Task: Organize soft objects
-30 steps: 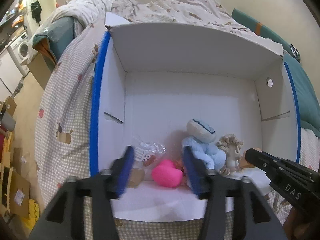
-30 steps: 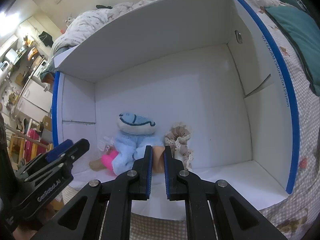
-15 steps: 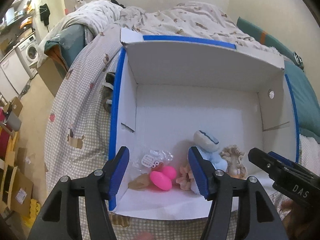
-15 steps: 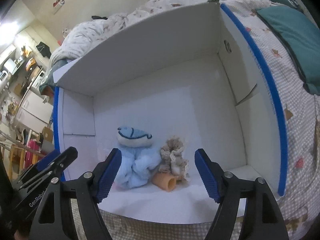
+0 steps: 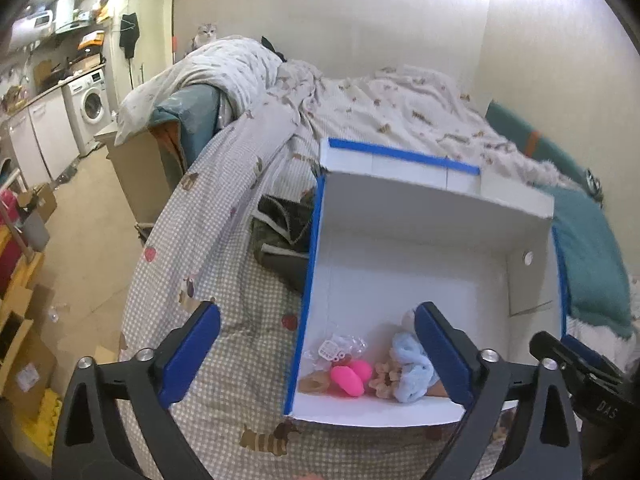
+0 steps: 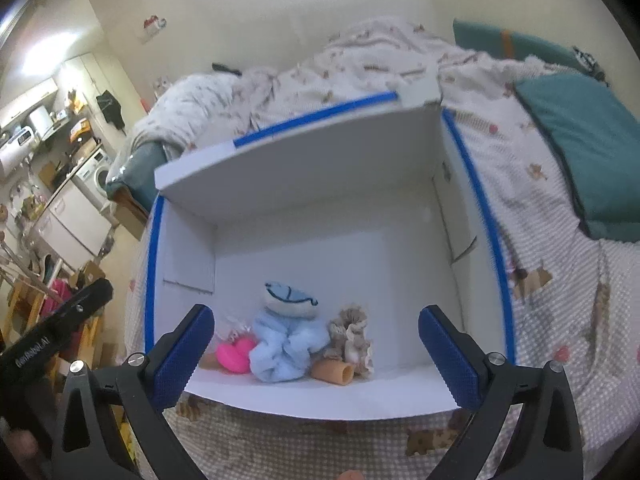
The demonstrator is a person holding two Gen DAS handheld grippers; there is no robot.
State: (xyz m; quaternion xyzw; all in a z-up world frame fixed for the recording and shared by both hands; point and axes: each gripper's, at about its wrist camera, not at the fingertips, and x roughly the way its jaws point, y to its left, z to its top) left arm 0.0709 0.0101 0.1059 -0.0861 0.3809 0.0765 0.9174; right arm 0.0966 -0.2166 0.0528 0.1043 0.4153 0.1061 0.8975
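A white cardboard box (image 5: 420,276) with blue-taped edges lies on the bed; it also shows in the right wrist view (image 6: 320,256). Along its near wall lie a pink soft toy (image 5: 348,376) (image 6: 236,354), a light blue fluffy scrunchie (image 6: 286,344) (image 5: 412,368), a blue-white pad (image 6: 289,298), a beige lace scrunchie (image 6: 352,336), a tan tube (image 6: 334,372) and a clear packet (image 5: 336,350). My left gripper (image 5: 316,354) is open and empty above the box's near left corner. My right gripper (image 6: 316,354) is open and empty above the near edge.
The box sits on a checked bedspread (image 5: 224,280). A dark green garment (image 5: 284,236) lies left of the box. A teal pillow (image 6: 580,152) lies to the right. A rumpled duvet (image 5: 360,108) is behind. A cat (image 5: 206,36) sits on it. Cardboard boxes (image 5: 24,344) crowd the floor at left.
Both grippers have pulled back and up from the box and opened wide. The right gripper, shut a second ago, let go of the tan tube, which now lies in the box.
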